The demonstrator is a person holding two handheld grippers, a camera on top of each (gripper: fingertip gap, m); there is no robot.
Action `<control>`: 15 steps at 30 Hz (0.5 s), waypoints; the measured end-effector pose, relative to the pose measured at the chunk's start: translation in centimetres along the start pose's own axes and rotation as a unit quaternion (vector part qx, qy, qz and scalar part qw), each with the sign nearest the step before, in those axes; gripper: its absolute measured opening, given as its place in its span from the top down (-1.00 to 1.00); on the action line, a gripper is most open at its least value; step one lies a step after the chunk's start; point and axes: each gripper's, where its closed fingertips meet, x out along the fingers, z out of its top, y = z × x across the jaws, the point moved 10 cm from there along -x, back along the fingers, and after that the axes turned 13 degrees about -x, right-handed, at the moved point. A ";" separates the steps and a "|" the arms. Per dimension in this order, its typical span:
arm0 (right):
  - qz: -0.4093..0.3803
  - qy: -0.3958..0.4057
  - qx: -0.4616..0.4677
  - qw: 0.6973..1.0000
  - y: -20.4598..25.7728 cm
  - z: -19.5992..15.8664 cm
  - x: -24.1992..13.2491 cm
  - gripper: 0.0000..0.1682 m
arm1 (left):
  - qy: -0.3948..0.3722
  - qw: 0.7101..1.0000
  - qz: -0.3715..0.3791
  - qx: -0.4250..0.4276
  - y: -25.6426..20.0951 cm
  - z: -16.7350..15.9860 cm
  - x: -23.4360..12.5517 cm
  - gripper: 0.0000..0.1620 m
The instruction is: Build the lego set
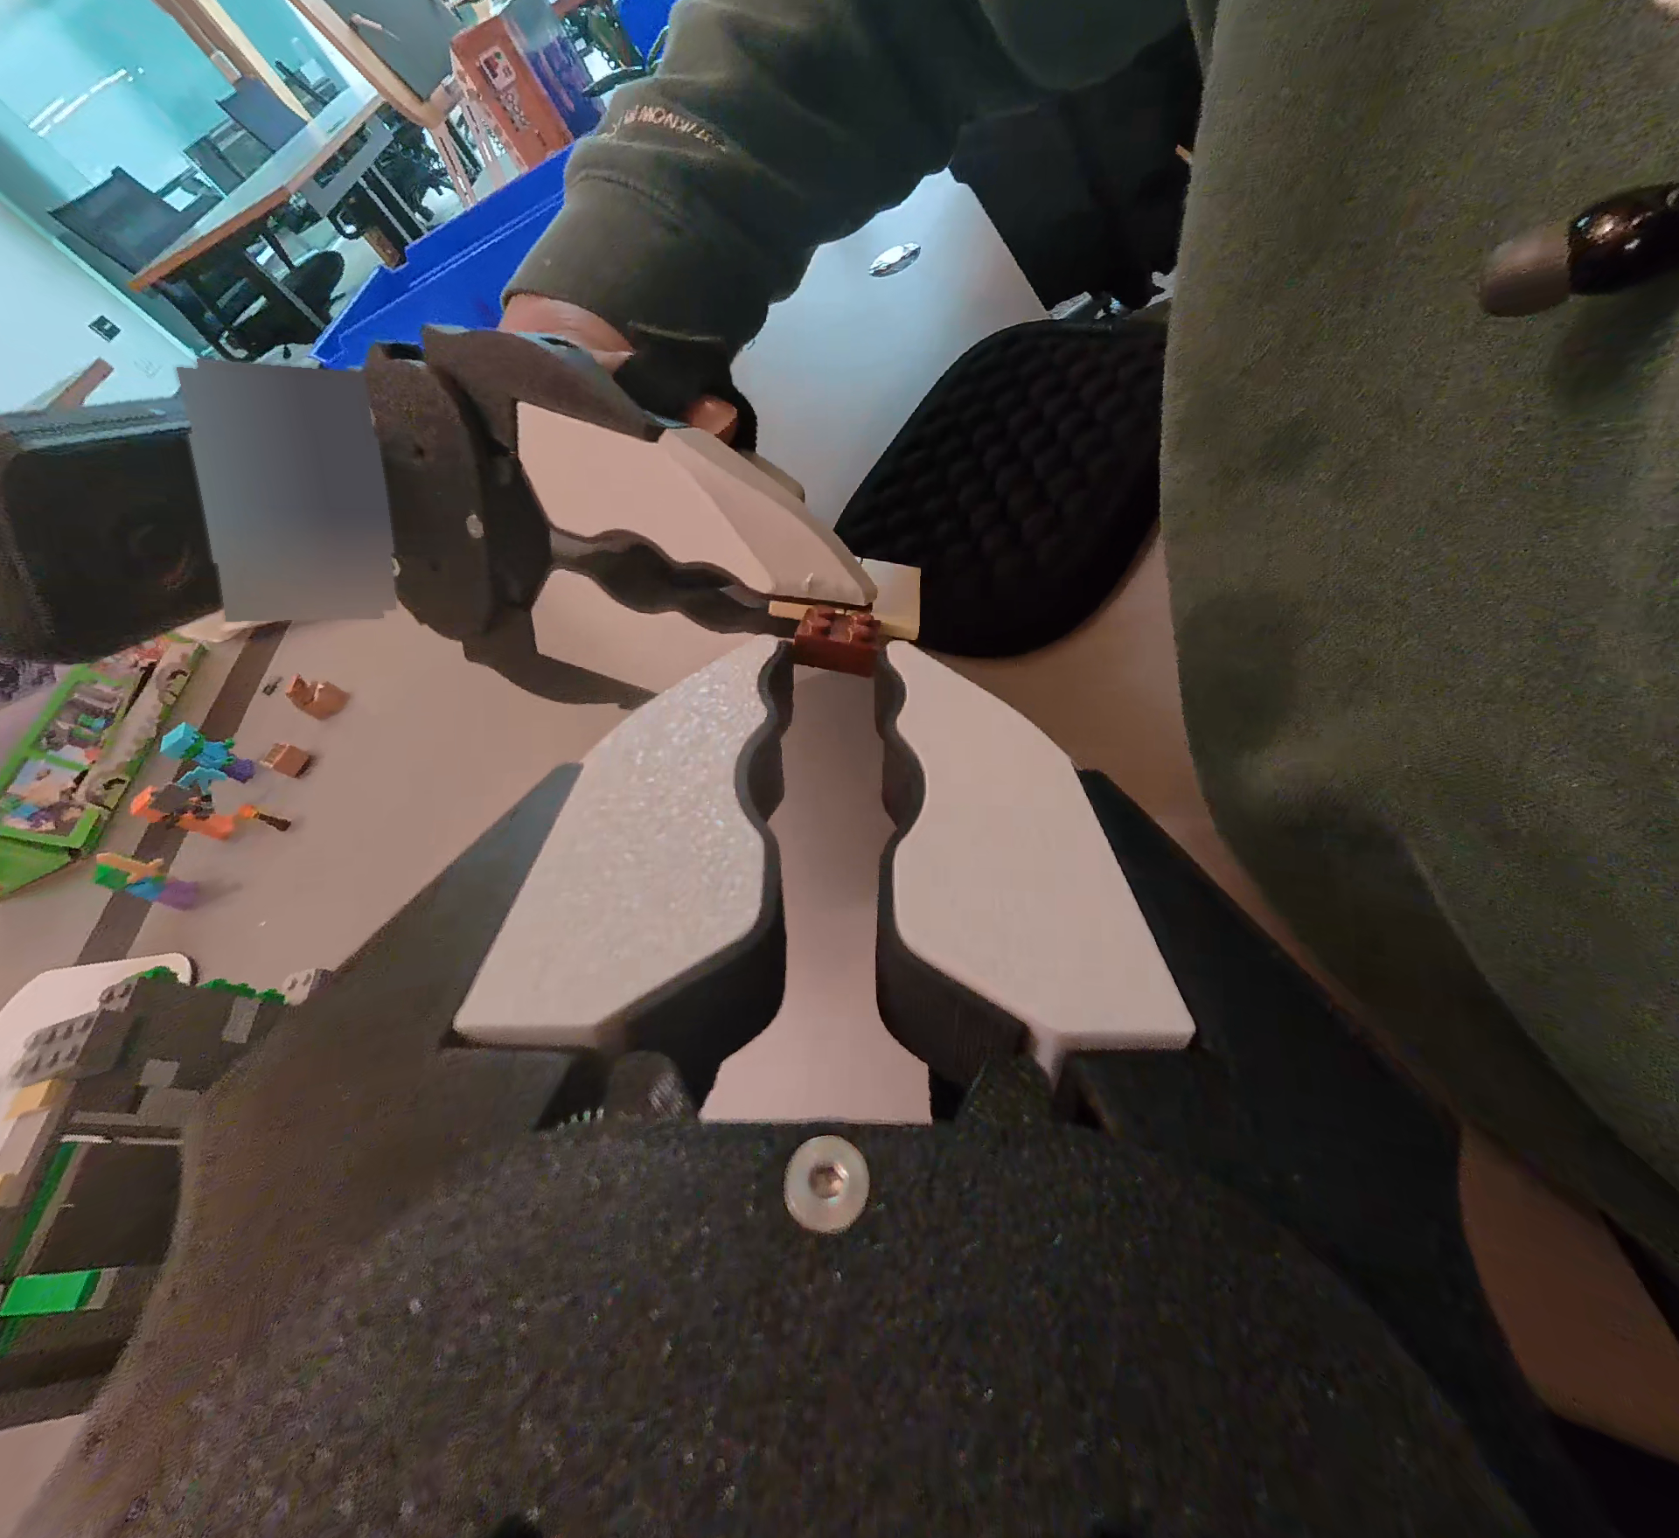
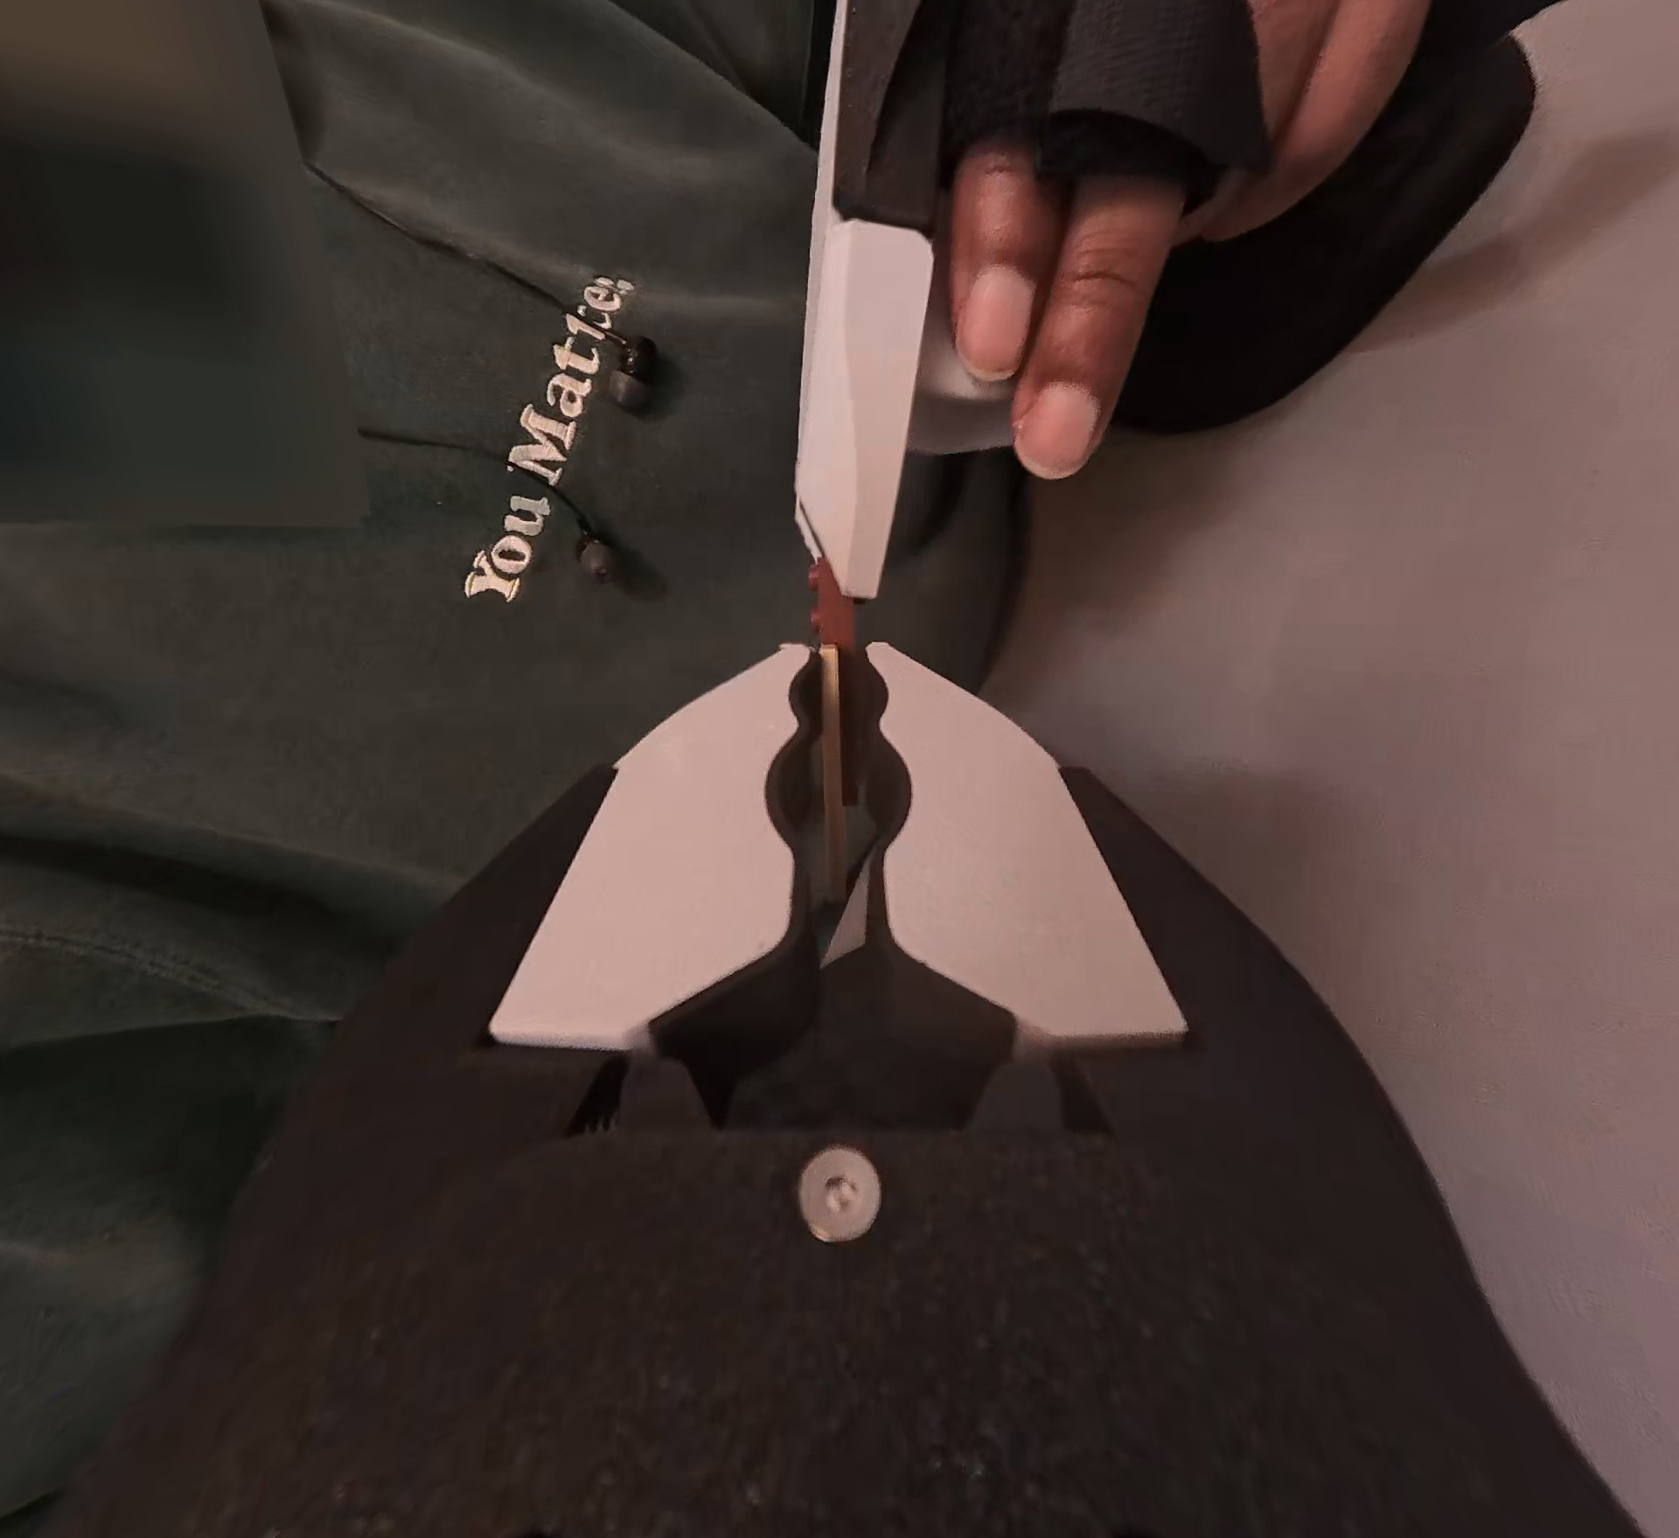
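Left hand-held gripper (image 1: 834, 659): its two white fingers (image 1: 663, 840) stand nearest the lens, tips pinching a small brown brick (image 1: 838, 642); behind the tips the jaws stay parted in a wavy gap. Right hand-held gripper (image 2: 836, 651): closed on a thin tan plate (image 2: 831, 759) held edge-on between its fingers. In the left wrist view this gripper (image 1: 818, 586) reaches in from the left, and the plate (image 1: 895, 597) sits directly above the brick's studs, touching or nearly so; contact cannot be confirmed. In the right wrist view the brick (image 2: 831, 609) shows just beyond the plate's far edge, under the other gripper's tip.

Clearance: both pieces are held in the air close to a person's green sweatshirt (image 1: 1408, 495), above the near edge of the grey counter (image 1: 409, 768). Open counter lies to the left. Well apart there stand small coloured figures (image 1: 195, 786), two loose brown pieces (image 1: 304, 722), a green booklet (image 1: 64, 759) and a partly built grey-and-green model (image 1: 118, 1131) at the lower left. A blue bin (image 1: 472, 259) sits beyond the counter.

Markings: the sweatshirt carries pale embroidered lettering (image 2: 545, 441) on chest and sleeve; the booklet bears printed pictures.
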 end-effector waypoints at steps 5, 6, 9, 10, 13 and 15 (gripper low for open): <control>0.009 -0.008 -0.018 1.000 0.1 0.1 0.2 0.92 | -0.014 1.000 -0.001 -0.006 -0.3 0.1 -0.1 0.80; 0.007 -0.020 -0.023 1.000 0.1 0.1 0.1 0.91 | -0.020 1.000 -0.001 -0.016 -0.2 0.1 -0.2 0.80; 0.004 -0.061 -0.029 0.998 0.1 0.2 -0.5 0.85 | -0.043 0.998 -0.002 -0.055 0.1 0.0 -0.4 0.80; -0.003 -0.068 -0.032 0.997 0.1 0.2 -0.6 0.82 | -0.049 0.996 -0.003 -0.069 0.2 0.0 -0.5 0.80; -0.053 -0.086 -0.057 0.993 0.4 0.2 -1.2 0.71 | -0.069 0.990 0.002 -0.120 0.7 -0.3 -0.6 0.80; -0.118 -0.098 -0.093 0.984 1.1 0.5 -1.8 0.67 | -0.080 0.984 0.016 -0.160 1.3 -0.7 -0.8 0.80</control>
